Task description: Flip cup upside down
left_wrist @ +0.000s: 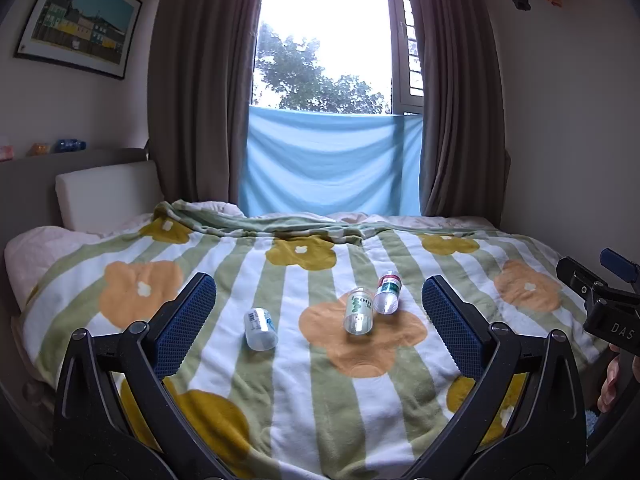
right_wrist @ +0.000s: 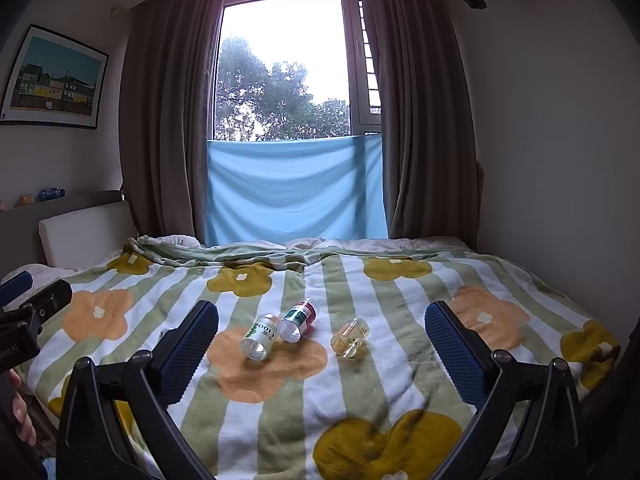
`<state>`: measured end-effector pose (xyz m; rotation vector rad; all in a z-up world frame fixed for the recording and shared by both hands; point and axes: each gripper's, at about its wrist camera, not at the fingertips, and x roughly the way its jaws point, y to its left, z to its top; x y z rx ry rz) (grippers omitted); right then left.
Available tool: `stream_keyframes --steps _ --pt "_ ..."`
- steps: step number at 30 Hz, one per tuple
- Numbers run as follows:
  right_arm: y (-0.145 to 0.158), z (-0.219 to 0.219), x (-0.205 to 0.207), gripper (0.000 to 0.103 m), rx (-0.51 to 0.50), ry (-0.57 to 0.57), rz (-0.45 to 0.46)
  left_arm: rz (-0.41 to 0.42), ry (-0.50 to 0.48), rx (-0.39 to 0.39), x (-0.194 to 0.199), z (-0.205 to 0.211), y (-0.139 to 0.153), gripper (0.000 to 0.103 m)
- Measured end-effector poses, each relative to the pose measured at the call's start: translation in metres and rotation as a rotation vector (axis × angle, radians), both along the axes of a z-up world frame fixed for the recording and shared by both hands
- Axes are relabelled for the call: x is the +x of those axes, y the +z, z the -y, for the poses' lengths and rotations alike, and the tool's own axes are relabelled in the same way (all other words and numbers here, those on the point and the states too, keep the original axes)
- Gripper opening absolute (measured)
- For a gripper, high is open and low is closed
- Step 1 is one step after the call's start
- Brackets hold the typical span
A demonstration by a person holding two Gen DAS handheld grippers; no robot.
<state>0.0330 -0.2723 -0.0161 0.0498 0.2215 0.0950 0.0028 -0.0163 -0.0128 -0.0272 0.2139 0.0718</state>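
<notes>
Several small clear cups lie on their sides on the flowered blanket (left_wrist: 288,380). In the left wrist view there are a blue-printed cup (left_wrist: 261,329), a green-printed cup (left_wrist: 359,311) and a red-and-green cup (left_wrist: 388,293). The right wrist view shows the green-printed cup (right_wrist: 260,336), the red-and-green cup (right_wrist: 298,320) touching it, and a yellow cup (right_wrist: 350,337) apart on the right. My left gripper (left_wrist: 319,285) is open, short of the cups and holding nothing. My right gripper (right_wrist: 322,309) is open too, also short of them.
The bed fills the room up to a curtained window with a blue cloth (left_wrist: 332,160) over its lower part. A white pillow (left_wrist: 106,192) leans on the headboard at the left. A wall (right_wrist: 540,160) borders the bed's right side. A hand (right_wrist: 22,416) holds the other gripper.
</notes>
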Motion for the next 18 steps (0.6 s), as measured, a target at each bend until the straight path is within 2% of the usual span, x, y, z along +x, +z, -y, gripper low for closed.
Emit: stream_keyframes --steps 11,15,18 --pt "-0.005 -0.001 0.016 0.103 -0.002 0.005 -0.031 -0.031 0.001 0.003 0.016 0.005 -0.004 0.103" --pt "-0.012 -0.002 0.048 0.103 0.001 0.044 -0.097 -0.068 0.013 0.006 0.035 0.003 -0.015 0.103" --pt "-0.021 0.0 0.092 0.103 0.016 0.09 -0.18 -0.103 0.019 0.007 0.052 -0.001 -0.032 0.103"
